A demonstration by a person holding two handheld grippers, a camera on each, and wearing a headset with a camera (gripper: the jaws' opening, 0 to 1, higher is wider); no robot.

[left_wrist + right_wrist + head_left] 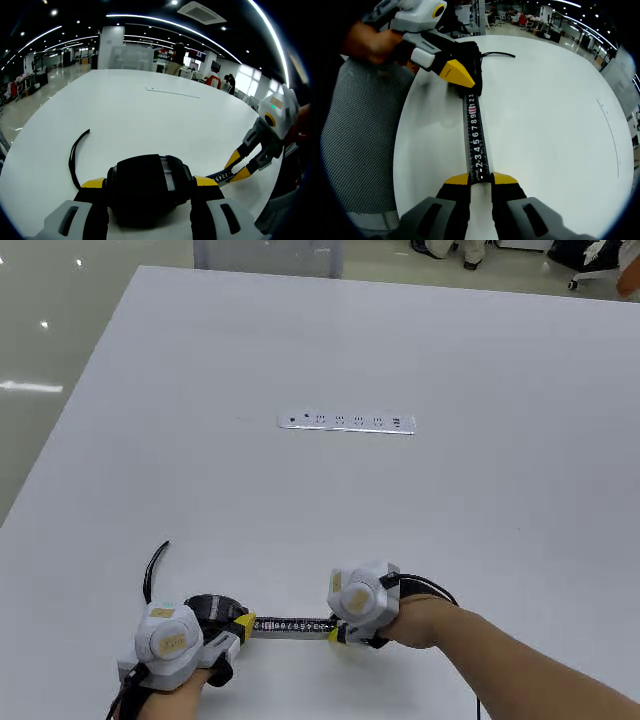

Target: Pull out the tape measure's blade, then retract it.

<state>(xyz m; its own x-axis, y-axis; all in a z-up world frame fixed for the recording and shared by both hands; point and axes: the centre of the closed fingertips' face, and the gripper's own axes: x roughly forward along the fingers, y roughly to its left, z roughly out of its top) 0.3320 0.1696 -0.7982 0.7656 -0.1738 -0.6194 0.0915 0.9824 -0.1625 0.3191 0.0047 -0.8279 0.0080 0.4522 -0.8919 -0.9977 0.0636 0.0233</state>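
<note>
Big white desk with a white power strip lying flat near the middle. Shiny pale floor off to the left, lights reflecting in it.

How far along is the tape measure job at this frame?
Done: the left gripper clamps the tape measure case, and the right gripper pinches the blade at its tip. In hand: the blade is out a short way between them, numerals to about 13 showing. Left: whether it is going out or back cannot be told; either way, retraction is not finished.
</note>
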